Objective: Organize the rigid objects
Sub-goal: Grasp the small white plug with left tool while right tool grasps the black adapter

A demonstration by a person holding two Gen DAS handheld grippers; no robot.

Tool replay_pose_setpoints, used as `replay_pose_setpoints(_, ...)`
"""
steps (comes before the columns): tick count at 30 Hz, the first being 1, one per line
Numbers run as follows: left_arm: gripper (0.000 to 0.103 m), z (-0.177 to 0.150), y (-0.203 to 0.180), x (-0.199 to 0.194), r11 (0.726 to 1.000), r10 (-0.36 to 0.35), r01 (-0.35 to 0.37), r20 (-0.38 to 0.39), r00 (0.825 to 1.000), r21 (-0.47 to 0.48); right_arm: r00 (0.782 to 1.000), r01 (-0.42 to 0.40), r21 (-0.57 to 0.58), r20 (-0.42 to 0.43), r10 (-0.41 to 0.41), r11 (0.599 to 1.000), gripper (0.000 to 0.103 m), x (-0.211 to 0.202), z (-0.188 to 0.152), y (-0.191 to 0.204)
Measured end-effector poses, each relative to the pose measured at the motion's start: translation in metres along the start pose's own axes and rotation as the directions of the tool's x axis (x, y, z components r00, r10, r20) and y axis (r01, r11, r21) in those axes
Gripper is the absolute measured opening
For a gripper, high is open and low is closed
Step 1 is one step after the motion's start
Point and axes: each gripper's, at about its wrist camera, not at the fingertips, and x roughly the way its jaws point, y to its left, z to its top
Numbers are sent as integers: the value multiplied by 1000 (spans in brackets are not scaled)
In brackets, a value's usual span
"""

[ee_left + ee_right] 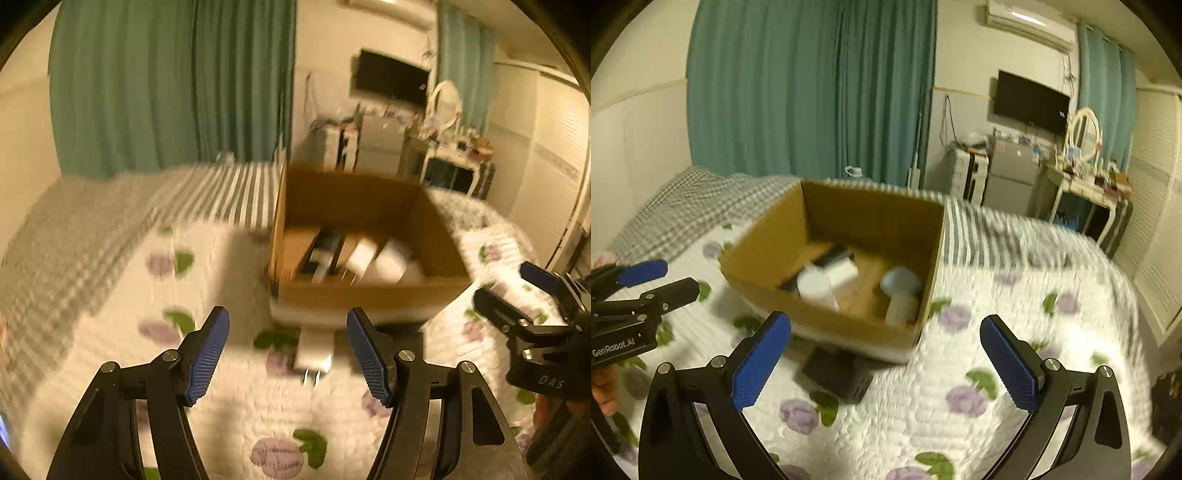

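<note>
1. One cardboard box [827,236] sits on the floral quilt [997,369], ahead of both grippers; it holds roughly four items, blurred.
2. One black block [836,373] lies just before the box, nearer the right gripper [885,363], which is spread wide and empty.
3. One white charger [314,349], long axis pointing away, lies between the fingers of the left gripper [288,356], likewise spread and empty.

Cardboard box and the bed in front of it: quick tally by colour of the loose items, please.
White: 4, three inside the cardboard box (bottle, tube, fan-like item) and a charger on the bed.
Black: 2, one in the box, one black block on the bed.
Total: 6
</note>
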Motion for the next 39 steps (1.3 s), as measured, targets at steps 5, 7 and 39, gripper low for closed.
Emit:
replay_pose_setpoints(5, 69, -24, 1, 40, 1000, 13, -14, -140, 990, -6, 993, -30, 1, -116, 30, 1000, 103, 39, -21, 3)
replay_pose_setpoints(7, 69, -27, 2, 45, 999, 40, -39, -144, 989, 9, 987, -51, 15, -152, 52, 999, 103, 53, -27, 7)
replay_pose_setpoints(39, 69, -30, -15, 64, 998, -37, 44, -192, 981, 35, 978, 2, 48, -209, 9, 999, 76, 49, -49, -19)
